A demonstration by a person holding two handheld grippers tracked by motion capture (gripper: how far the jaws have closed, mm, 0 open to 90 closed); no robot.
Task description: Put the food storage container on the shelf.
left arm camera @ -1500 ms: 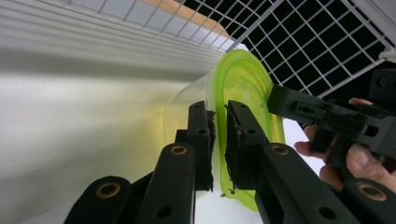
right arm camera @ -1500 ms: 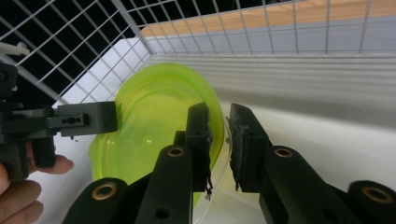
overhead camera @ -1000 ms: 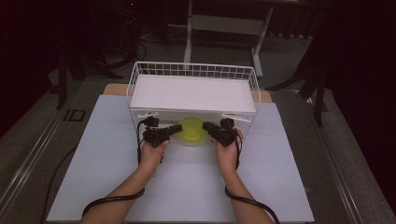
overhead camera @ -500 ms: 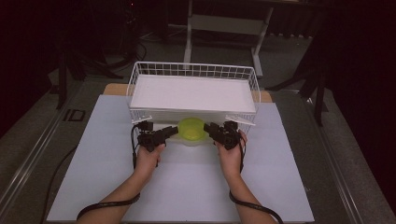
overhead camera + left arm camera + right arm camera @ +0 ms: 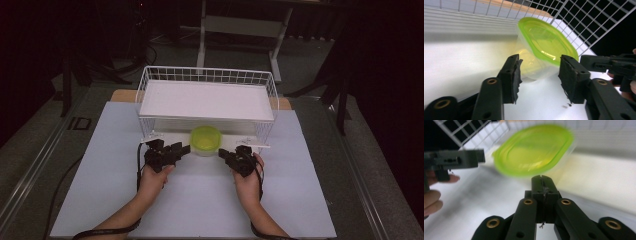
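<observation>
- White sheeting (image 5: pixel 200 200) is covering the table, dark room all around.
- Left gripper (image 5: pixel 181 149) is sitting just left of the green-lidded tub (image 5: pixel 205 140), jaws apart and just opening, nothing pressed between them.
- Left gripper view is showing the tub's (image 5: pixel 544 47) clear body, tilted in frame, beyond the pads (image 5: pixel 515 75).
- Right gripper (image 5: pixel 224 154) is resting just right of the tub, jaws together on nothing.
- Wire basket (image 5: pixel 150 80) behind is holding a white board (image 5: pixel 207 99).
</observation>
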